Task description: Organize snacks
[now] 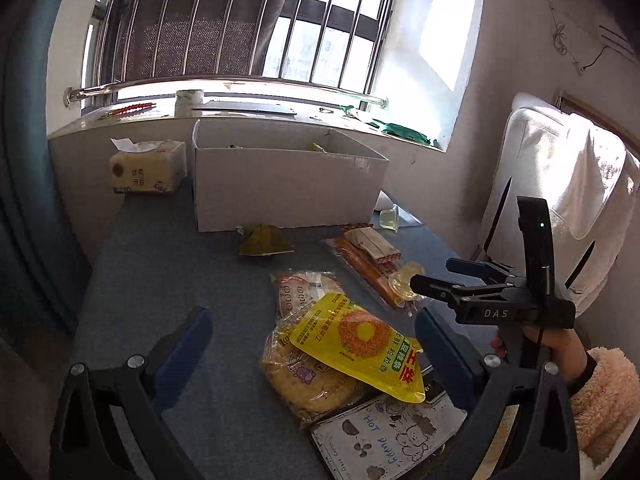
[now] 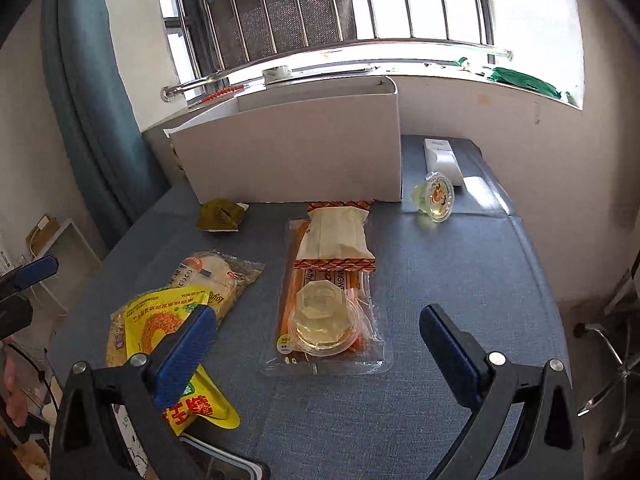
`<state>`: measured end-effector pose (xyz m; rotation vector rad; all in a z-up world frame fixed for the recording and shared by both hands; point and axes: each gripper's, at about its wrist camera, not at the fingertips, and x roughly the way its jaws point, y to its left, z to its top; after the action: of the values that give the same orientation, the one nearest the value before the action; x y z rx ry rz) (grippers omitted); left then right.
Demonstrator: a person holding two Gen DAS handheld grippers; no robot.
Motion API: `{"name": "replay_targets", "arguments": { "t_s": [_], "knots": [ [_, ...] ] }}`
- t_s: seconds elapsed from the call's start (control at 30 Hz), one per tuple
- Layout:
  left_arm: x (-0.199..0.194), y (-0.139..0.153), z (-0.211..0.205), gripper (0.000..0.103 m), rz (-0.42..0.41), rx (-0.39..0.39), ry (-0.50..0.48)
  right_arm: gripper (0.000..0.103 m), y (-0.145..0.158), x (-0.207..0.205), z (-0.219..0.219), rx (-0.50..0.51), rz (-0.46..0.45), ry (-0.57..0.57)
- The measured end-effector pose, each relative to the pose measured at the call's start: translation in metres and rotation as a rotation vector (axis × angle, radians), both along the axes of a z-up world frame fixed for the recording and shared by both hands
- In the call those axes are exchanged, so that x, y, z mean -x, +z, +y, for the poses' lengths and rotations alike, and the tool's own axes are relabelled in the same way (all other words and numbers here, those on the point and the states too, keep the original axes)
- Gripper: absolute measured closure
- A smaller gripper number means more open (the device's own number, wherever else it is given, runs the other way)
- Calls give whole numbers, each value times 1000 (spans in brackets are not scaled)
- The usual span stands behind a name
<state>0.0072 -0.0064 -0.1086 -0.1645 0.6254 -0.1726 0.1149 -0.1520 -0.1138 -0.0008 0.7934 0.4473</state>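
Snacks lie on a blue-grey table [image 1: 168, 264] in front of a white cardboard box [image 1: 280, 184]. A yellow packet [image 1: 360, 340] lies on round cracker packs [image 1: 304, 380]. My left gripper [image 1: 312, 344] is open above them, empty. In the right wrist view a clear jelly cup [image 2: 320, 320] sits on an orange sausage pack [image 2: 324, 304], under a beige wrapped snack [image 2: 336, 236]. My right gripper [image 2: 316, 340] is open around the jelly cup's sides, apart from it. A green wrapped snack [image 2: 220, 216] and a second jelly cup [image 2: 436, 196] lie near the box.
A tissue pack [image 1: 148, 168] stands left of the box. A "Hot Puppy" booklet [image 1: 384, 440] lies at the near edge. A white device [image 2: 440, 156] lies right of the box. A window sill runs behind; a white chair [image 1: 560, 184] stands right.
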Motion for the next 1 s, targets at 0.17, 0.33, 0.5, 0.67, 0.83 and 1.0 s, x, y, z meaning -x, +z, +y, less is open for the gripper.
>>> {"name": "replay_targets", "arguments": {
  "t_s": [0.17,0.33,0.5,0.67,0.83,1.0],
  "knots": [
    [-4,-5,11,0,35,54,16,0,-9,-15,7,63,9,-20],
    [-4,-7,11,0,37,34,23,3,-20,-21,4,18,63,-7],
    [-6,-13,13,0,63,51,29,59,-18,-18,8,61,52,22],
    [-16,-16,15,0,81,42,32,59,-7,-9,-1,7,31,15],
    [-45,-20,20,0,124,65,28,59,9,4,-17,-83,15,-17],
    [-93,-30,17,0,189,29,9,59,23,26,-25,-113,-16,-15]
  ]
}}
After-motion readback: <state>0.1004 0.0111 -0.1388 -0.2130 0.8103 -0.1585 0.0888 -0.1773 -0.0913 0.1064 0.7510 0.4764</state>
